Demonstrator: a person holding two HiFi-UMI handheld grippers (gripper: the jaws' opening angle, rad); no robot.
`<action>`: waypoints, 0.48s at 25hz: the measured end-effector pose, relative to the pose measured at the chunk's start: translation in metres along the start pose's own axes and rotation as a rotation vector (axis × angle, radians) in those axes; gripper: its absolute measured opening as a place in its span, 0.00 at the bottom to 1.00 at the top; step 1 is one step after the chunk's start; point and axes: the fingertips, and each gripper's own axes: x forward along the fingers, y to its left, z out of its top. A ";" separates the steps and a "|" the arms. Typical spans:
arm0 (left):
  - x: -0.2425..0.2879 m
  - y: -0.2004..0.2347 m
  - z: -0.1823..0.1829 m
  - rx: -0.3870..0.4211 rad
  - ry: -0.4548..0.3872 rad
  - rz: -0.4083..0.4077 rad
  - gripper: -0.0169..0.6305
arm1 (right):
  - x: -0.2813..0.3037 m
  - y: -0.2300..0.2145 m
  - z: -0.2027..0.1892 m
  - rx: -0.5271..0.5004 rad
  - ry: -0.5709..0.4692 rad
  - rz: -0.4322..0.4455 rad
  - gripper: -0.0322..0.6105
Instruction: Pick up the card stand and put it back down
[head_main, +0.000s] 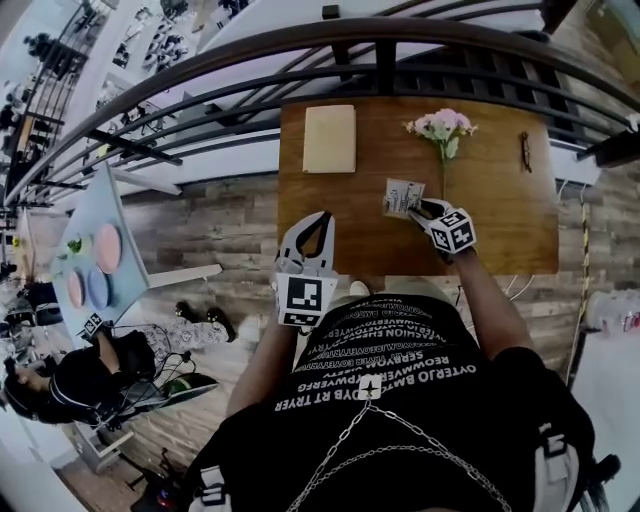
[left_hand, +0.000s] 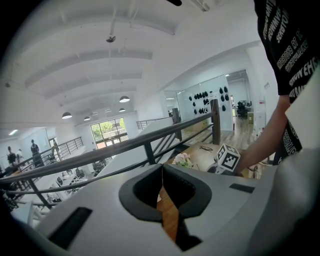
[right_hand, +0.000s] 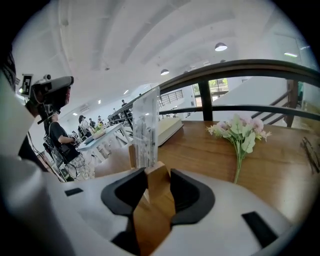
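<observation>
**Hold the stand level, set it down flat**

Our right claw (right_hand: 158, 174) is pinching the card stand (right_hand: 146, 122) by its wooden base block. The clear panel stands upright above the pads. In the head view the stand is near the middle of the desk (head_main: 500, 230), just below the flower sprig (head_main: 440, 127). We cannot tell whether its base clears the wood. Our left claw (left_hand: 161, 168) is pressed together with nothing in it, and it hangs off the desk's near edge.

To do this step well, we judge that three things matter:
- We squeeze only the two flat sides of the block, never the panel.
- We keep the wrist from rolling so the panel stays vertical.
- We lower straight onto bare wood, away from the flower stem, and spread the pads only once the whole base rests flat.

The tall panel on a small block will probably tip if we let go with one edge raised. The left claw is best left where it is.

On the desk we count:
- one card stand
- one flower sprig
- one cream notebook (head_main: 329, 138)
- one pair of glasses (head_main: 525, 150)

There are two claws and one desk.
</observation>
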 end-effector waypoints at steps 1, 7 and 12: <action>-0.001 0.001 0.001 0.000 -0.003 -0.002 0.07 | -0.004 0.004 0.006 -0.002 -0.009 0.000 0.30; -0.003 0.002 -0.001 0.000 -0.013 -0.025 0.07 | -0.031 0.031 0.045 -0.012 -0.080 0.012 0.30; -0.003 -0.001 -0.001 -0.019 -0.028 -0.050 0.07 | -0.052 0.048 0.071 -0.015 -0.113 0.007 0.30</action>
